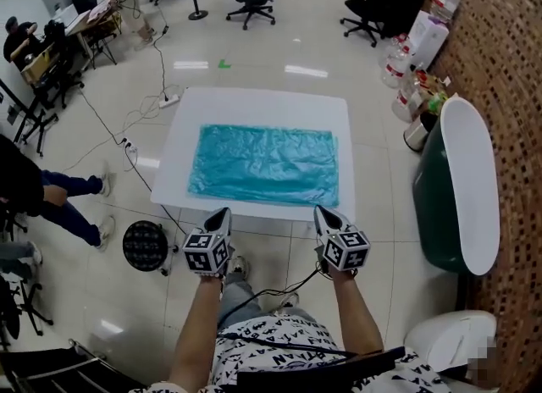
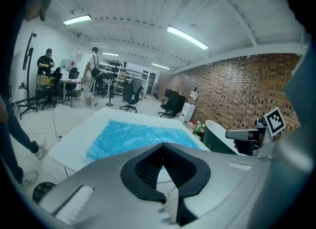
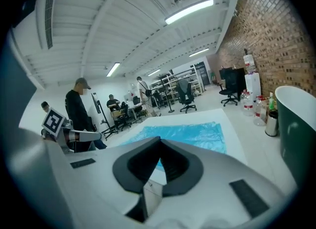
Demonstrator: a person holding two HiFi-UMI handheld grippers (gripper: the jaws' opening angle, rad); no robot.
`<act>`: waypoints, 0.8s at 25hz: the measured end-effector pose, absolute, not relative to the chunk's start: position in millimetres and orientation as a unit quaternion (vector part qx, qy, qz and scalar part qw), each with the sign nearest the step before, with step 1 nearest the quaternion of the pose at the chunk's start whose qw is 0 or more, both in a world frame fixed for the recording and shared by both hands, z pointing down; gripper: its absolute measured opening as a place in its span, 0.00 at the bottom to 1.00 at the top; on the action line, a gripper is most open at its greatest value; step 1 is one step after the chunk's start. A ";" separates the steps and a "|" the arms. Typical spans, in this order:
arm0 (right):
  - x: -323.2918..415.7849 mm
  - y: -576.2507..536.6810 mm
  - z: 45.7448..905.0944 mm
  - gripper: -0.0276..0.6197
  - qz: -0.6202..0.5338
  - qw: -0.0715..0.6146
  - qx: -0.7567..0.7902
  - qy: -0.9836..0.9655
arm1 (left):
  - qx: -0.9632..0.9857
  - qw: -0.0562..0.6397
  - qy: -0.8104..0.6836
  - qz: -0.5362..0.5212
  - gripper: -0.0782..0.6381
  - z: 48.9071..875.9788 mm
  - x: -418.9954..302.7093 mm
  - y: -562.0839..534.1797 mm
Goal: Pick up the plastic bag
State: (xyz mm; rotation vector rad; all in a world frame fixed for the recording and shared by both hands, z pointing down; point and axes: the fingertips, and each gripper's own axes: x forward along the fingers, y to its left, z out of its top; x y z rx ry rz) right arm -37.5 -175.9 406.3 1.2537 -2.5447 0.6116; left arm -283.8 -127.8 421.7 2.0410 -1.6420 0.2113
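The left gripper (image 1: pixel 222 215) hung short of the near edge of the white square desk (image 1: pixel 262 99). Its fingers (image 2: pixel 140 171) were pressed together with nothing between them. Ahead of both pairs of fingertips, the thin teal crinkled plastic bag (image 1: pixel 264 165) lay flat and spread out on the desk, well apart from either gripper. The right gripper (image 1: pixel 325 213) hung level with the left one, its fingers (image 3: pixel 133 166) likewise together and empty.

The bag looked very light, limp and slick, so it would probably sag and slide once lifted. Its flat middle offered little to pinch. The near edge or a raised wrinkle seemed the better hold, with the fingers parted first.

Only the head view showed the bag's whole outline and the gap between both grippers and the desk. The left gripper view alone caught the brick wall (image 2: pixel 237 82) beyond the right gripper's marker cube (image 2: pixel 274 120). The right gripper view showed a standing person in dark clothes (image 3: pixel 79 112) beyond the left gripper.
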 end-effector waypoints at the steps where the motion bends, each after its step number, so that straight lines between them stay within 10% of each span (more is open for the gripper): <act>1: -33.5 -165.9 404.7 0.05 0.212 0.116 0.432 -0.869 | 0.757 0.256 -0.596 0.075 0.11 419.4 -269.9 -117.4; 20: -100.3 -130.3 367.3 0.04 0.180 0.152 0.478 -0.846 | 0.794 0.228 -0.562 0.047 0.11 367.5 -305.3 -97.4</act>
